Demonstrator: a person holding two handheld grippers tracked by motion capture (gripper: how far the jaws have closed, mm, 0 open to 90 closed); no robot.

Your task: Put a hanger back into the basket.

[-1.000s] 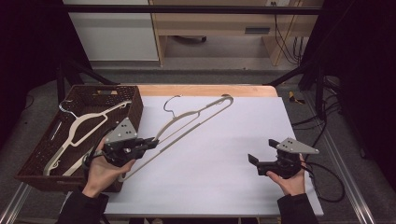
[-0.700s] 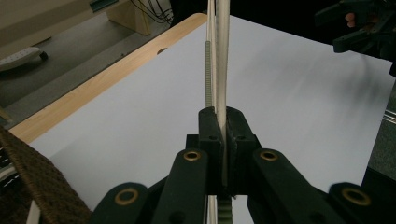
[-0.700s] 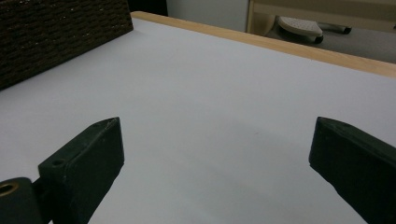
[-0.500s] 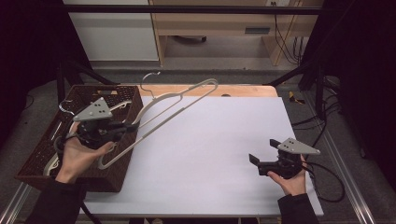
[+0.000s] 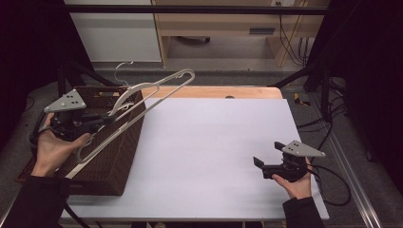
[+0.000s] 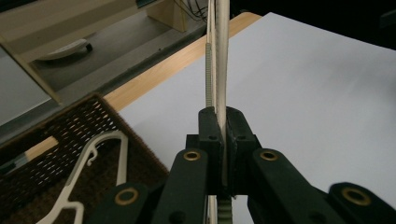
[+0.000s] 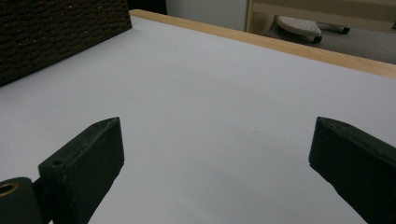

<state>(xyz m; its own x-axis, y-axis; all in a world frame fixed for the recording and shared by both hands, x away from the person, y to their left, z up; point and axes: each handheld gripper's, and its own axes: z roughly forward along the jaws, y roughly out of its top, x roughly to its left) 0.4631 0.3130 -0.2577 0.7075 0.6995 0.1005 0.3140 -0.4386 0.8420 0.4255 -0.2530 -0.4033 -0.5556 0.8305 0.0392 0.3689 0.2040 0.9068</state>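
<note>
Left gripper (image 5: 108,118) pinching hanger (image 5: 157,85), carrying it above basket (image 5: 114,166) at left edge. Right gripper (image 5: 260,165) spread, idling near right. Risk: hook snagging basket rim, hanger twisting loose.

The left gripper (image 5: 102,118) is held up above the worktop's left edge, lifted clear of the surface, its grey plate on top and its jaws pointing toward the far right. The left hand (image 5: 54,145) cups the body from underneath, palm up, with a dark sleeve running off the near-left corner. In the left gripper view (image 6: 223,140) the jaws are pressed together – clamped on a thin pale bar that runs straight up between the pads. The right gripper (image 5: 260,166) sits low near the near-right corner, level, aimed left across the worktop; the right hand (image 5: 295,183) grips it from below. Its jaws stand wide apart – nothing between them
</note>
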